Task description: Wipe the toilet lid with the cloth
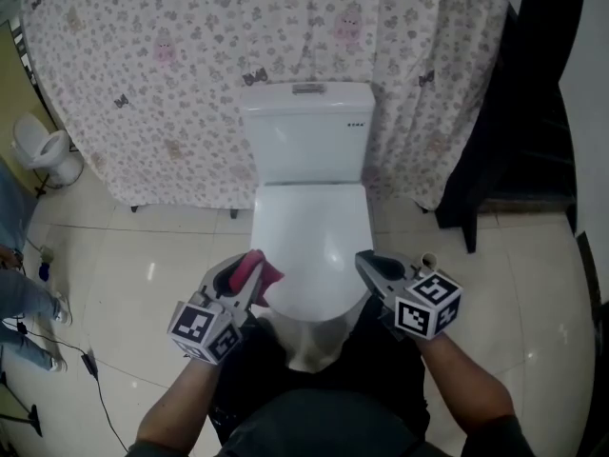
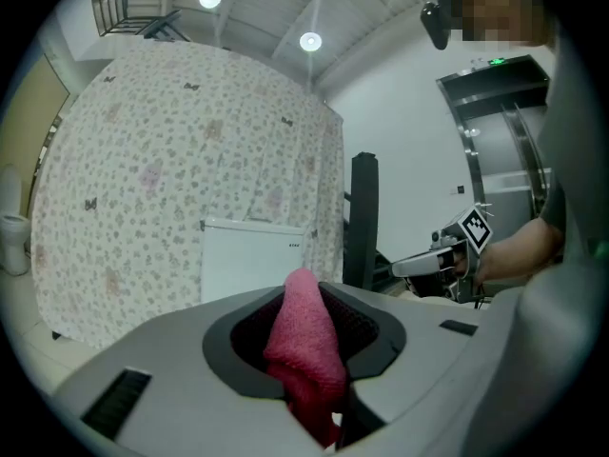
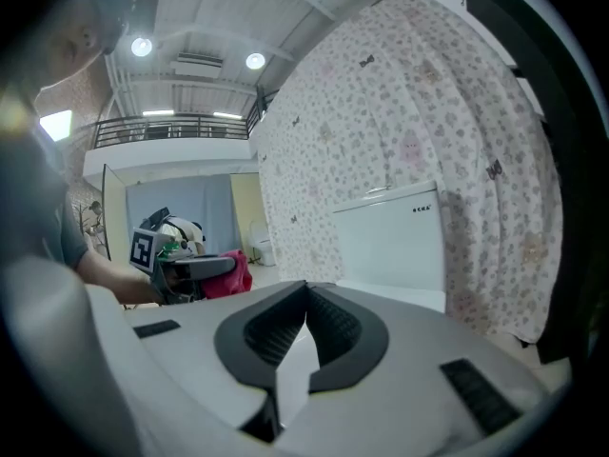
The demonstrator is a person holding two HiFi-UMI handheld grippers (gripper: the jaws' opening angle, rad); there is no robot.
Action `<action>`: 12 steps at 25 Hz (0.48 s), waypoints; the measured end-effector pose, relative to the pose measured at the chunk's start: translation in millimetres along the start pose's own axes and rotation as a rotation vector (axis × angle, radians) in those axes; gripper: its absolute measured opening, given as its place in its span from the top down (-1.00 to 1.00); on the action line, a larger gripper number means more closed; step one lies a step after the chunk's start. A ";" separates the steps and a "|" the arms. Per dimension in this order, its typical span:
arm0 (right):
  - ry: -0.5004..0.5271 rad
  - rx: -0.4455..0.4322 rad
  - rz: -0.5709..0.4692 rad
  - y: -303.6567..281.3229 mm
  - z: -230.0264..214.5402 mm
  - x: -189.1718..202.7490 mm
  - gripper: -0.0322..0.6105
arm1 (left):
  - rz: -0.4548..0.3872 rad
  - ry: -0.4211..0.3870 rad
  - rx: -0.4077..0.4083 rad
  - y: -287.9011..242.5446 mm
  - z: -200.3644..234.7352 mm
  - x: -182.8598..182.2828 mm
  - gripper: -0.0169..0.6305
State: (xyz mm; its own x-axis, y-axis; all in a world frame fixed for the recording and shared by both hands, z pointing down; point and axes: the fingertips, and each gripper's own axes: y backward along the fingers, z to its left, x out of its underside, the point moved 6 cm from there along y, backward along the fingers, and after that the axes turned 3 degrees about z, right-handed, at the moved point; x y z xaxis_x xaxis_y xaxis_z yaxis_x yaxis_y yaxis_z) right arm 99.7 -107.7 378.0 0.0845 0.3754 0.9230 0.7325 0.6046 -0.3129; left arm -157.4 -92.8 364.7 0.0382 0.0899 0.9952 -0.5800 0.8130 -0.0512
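A white toilet stands before me with its lid down and its tank against a flowered curtain. My left gripper hovers at the lid's near left edge, shut on a pink cloth that bulges up between its jaws. My right gripper is held at the lid's near right edge, shut with nothing in it; its jaws meet in the right gripper view. Each gripper shows in the other's view: the right gripper and the left gripper with the cloth.
A flowered curtain hangs behind the tank. A black garment or panel stands at the right. A small white toilet sits at the far left, near a person's legs and cables on the tiled floor.
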 end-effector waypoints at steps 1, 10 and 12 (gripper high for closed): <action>0.003 -0.006 -0.011 3.0 3.2 -3.3 0.90 | -0.015 -0.009 0.012 4.5 -2.2 -3.2 0.64; 0.064 -0.044 -0.104 25.0 12.7 -22.0 0.90 | -0.093 -0.035 0.120 26.2 -23.9 -25.8 0.64; 0.077 -0.044 -0.107 26.1 11.8 -21.9 0.90 | -0.098 -0.059 0.134 25.2 -26.6 -27.9 0.64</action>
State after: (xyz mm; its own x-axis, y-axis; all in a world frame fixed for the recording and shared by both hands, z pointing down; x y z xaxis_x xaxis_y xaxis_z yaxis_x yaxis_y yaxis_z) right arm 109.0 -91.8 346.9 0.0550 0.2541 0.9656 0.7690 0.6061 -0.2033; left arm -151.5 -59.5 333.5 0.0540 -0.0228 0.9983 -0.6794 0.7318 0.0535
